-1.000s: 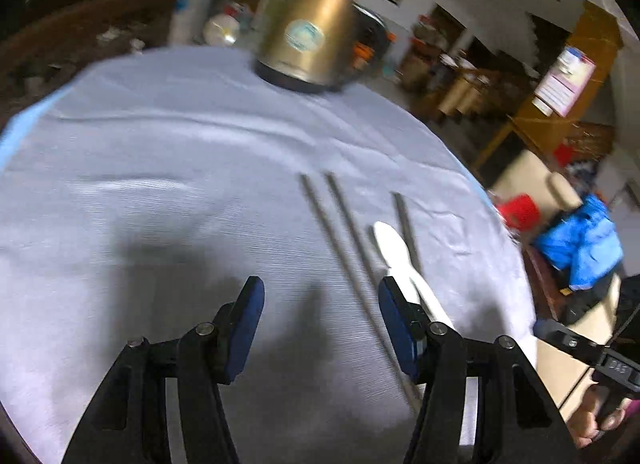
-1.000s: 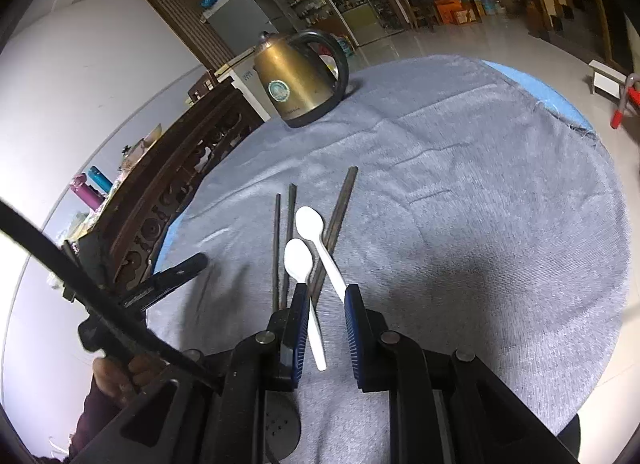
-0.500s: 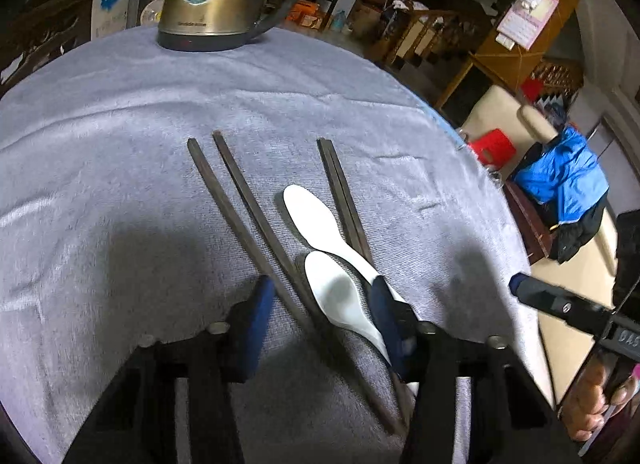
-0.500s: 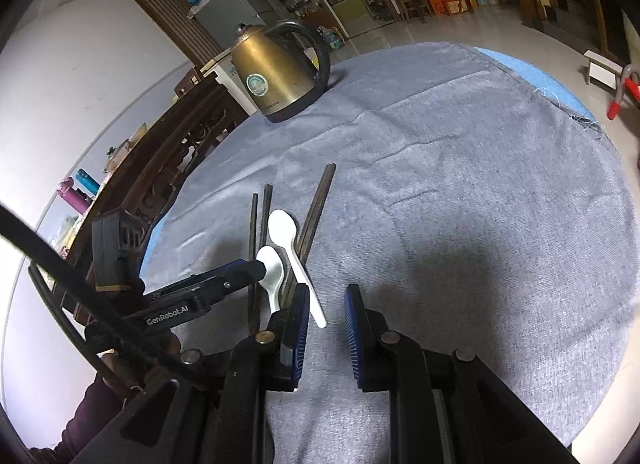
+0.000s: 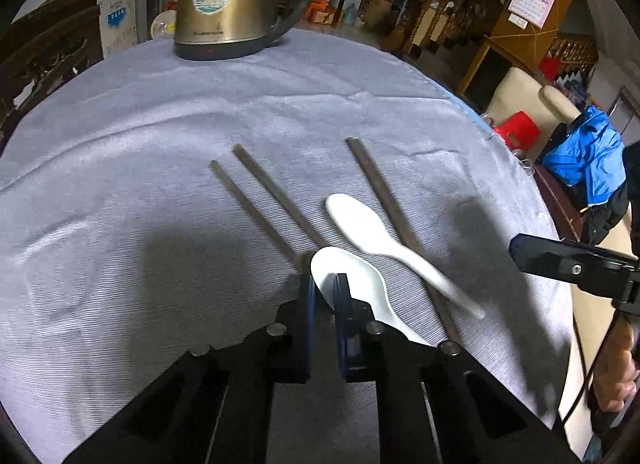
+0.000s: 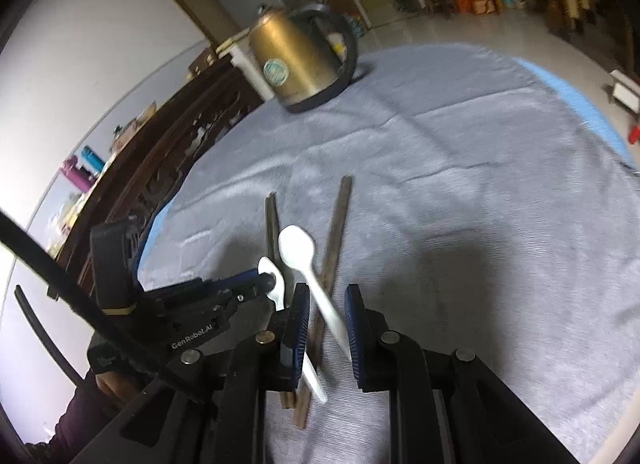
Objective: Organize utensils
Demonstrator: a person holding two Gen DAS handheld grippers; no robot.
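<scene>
Two white spoons and several dark chopsticks (image 5: 260,216) lie on the grey cloth. My left gripper (image 5: 324,288) is shut on the left rim of the near spoon's (image 5: 356,280) bowl. The right wrist view shows the same grip, left gripper (image 6: 267,279) on near spoon (image 6: 277,284). The far spoon (image 5: 372,232) lies slanted beside a chopstick pair (image 5: 380,192). My right gripper (image 6: 326,304) hovers with its jaws a little apart. The far spoon's (image 6: 298,246) handle runs between its pads without touching them.
A gold kettle (image 5: 228,4) stands at the back of the round table, on the cloth (image 5: 140,136). The table edge curves close on the right, with a blue jacket (image 5: 588,156) and red stool (image 5: 516,128) beyond. Carved wooden furniture (image 6: 160,168) lines the left side.
My left gripper swung over the utensils and closed on the near spoon's bowl. My right gripper shifted so the far spoon's handle, not the near spoon, lies between its pads.
</scene>
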